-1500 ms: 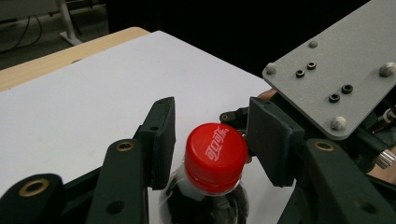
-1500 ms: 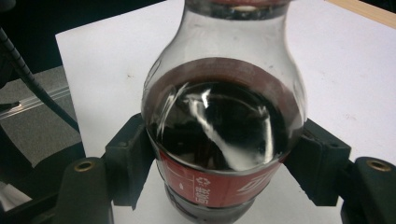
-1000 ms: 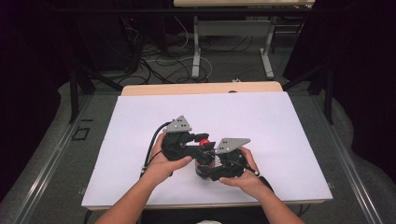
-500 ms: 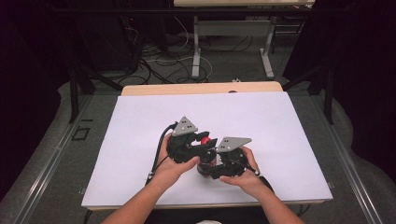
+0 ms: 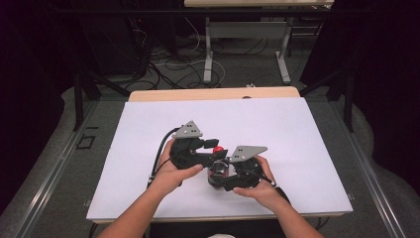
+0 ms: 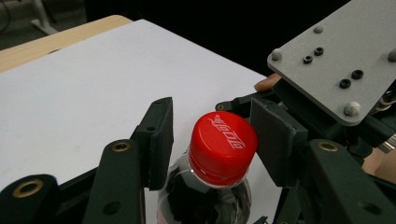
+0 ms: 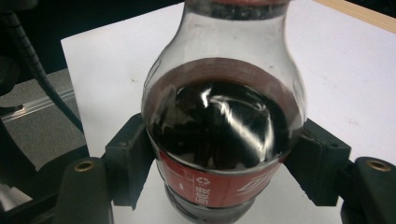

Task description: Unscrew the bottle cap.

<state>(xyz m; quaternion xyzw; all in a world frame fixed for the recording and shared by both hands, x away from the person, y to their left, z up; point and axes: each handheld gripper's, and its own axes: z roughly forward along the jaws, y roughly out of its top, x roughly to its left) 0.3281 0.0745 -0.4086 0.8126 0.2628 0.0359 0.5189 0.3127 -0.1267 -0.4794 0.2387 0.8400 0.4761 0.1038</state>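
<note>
Centrally, right gripper (image 7: 219, 158) pinches the bottle (image 7: 219, 126); left gripper (image 6: 212, 135) jaws, just opening, flank its cap (image 6: 223, 144).

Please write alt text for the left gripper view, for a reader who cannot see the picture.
A red bottle cap on a clear bottle of dark drink sits between the left gripper's two black fingers, which have just been opening and leave small gaps beside the cap. Behind lie a white table surface and the other gripper's grey plate.
</note>
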